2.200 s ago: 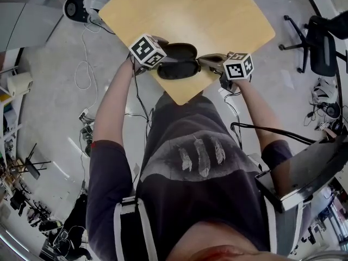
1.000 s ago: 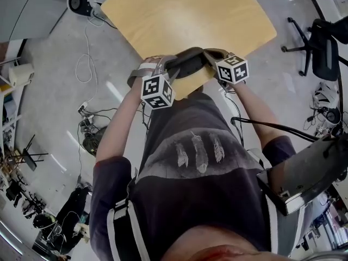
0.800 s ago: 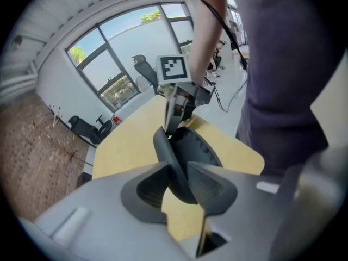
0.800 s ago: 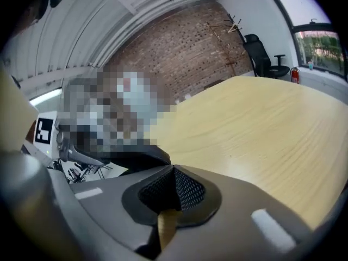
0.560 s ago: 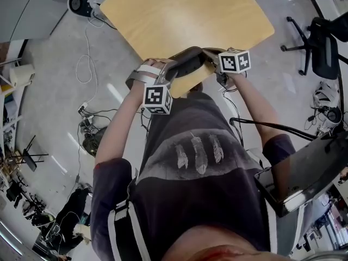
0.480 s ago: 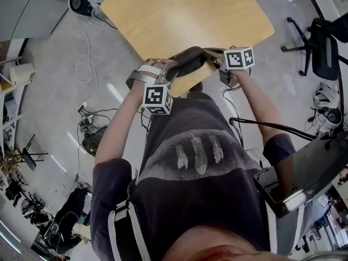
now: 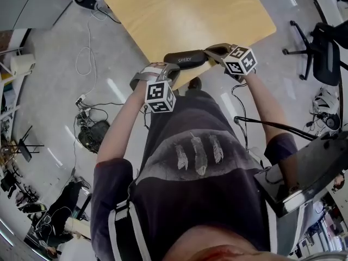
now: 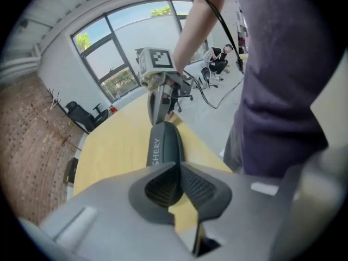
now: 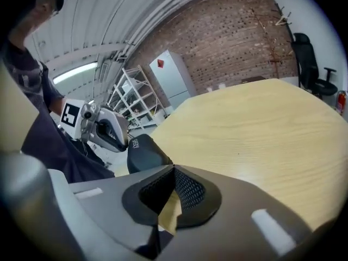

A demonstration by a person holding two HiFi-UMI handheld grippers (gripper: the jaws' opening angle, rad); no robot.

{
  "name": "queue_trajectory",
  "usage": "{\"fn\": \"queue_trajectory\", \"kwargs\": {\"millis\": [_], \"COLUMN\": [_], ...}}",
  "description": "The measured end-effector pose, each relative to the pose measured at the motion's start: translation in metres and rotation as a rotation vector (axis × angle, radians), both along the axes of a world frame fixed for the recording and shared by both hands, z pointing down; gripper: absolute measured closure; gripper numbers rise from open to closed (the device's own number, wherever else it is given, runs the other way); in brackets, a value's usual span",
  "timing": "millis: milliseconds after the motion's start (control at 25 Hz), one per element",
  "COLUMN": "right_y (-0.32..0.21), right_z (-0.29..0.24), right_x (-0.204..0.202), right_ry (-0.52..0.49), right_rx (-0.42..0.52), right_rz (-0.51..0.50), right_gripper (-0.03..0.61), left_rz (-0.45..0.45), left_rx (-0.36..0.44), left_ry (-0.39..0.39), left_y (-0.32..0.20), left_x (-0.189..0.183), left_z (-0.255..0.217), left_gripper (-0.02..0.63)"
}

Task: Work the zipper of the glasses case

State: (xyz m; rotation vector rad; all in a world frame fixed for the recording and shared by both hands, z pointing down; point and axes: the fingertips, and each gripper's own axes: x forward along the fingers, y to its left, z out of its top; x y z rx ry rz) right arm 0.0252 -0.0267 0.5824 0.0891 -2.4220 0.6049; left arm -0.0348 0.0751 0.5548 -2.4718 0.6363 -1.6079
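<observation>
A black glasses case [image 7: 185, 60] marked SHERY hangs level over the near corner of the wooden table [image 7: 190, 15]. My left gripper [image 7: 167, 68] is at its left end; its jaws have just been closing, and the case's end [image 8: 163, 143] sits pinched between the pads of my left gripper [image 8: 176, 170]. My right gripper [image 7: 209, 52] is shut at the case's other end. In the right gripper view the pads of my right gripper [image 9: 174, 172] meet, and the case [image 9: 140, 150] runs off behind the left finger. The zipper pull is hidden.
The person's torso stands right against the table corner. Office chairs [image 7: 321, 48] are on the right. Cables [image 7: 84, 64] and a dark bag [image 7: 92, 135] lie on the floor to the left. Metal shelves [image 9: 128, 105] stand behind the left gripper [image 9: 103, 129].
The case has swung from tilted to level. My left gripper has moved in to the case's left end and closed there. My right gripper has rolled while it keeps its end.
</observation>
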Motion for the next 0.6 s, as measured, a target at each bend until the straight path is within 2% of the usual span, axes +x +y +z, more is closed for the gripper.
{"fn": "queue_trajectory", "kwargs": {"millis": [120,240,360,480,600], "right_y": [0.005,0.005,0.008,0.008,0.006], "right_z": [0.002,0.004,0.005,0.002,-0.001], "right_x": [0.001,0.0,0.001,0.004,0.005], "right_ry": [0.032,0.043,0.034,0.024,0.021], "right_rx": [0.055,0.083,0.092,0.11,0.126], "right_rz": [-0.035,-0.035,-0.037,-0.031,-0.007], "right_gripper": [0.581,0.581,0.581,0.581,0.581], "left_rz": [-0.084,-0.187,-0.239,-0.244,-0.169], "left_rx": [-0.009,0.051,0.126,0.12,0.048], "left_ry": [0.047,0.09,0.125,0.16,0.097], "left_y": [-0.006,-0.02,-0.033,-0.047,-0.051], "left_x": [-0.004,-0.016,-0.022,-0.012,0.003], "left_z": [-0.016,-0.038,-0.054,-0.06,-0.043], "left_gripper": [0.568,0.565,0.565,0.52,0.468]}}
